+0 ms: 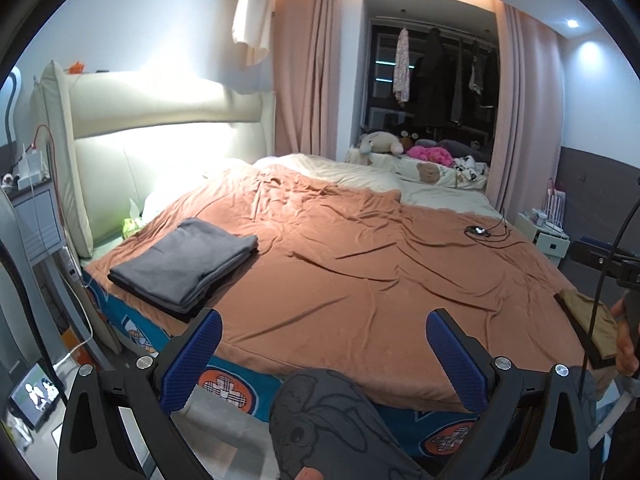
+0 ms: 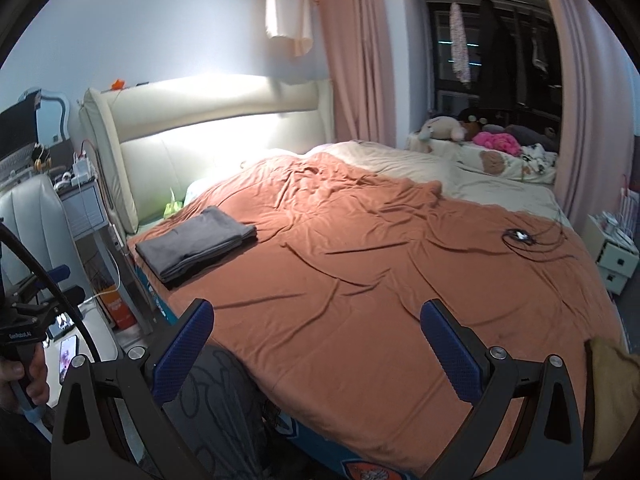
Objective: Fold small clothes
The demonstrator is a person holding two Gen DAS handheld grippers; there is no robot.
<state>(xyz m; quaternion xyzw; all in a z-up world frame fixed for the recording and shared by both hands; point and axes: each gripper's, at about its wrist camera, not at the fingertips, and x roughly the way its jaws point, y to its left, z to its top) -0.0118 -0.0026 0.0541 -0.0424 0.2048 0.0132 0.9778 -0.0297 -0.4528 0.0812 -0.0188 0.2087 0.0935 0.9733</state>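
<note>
Nearest the cameras, the left gripper (image 1: 324, 354) and right gripper (image 2: 316, 344) both hang above the near edge of the bed with their blue-padded jaws spread wide, holding nothing. Past them stretches a wide, wrinkled span of orange-brown blanket (image 1: 360, 264) with open room across its middle. The folded grey garment (image 1: 184, 262) lies flat at the bed's left edge, near the headboard (image 1: 160, 148), its long axis running from the near-left corner diagonally up toward the far right. A black cable coil (image 1: 478, 232) sits well apart on the far right.
</note>
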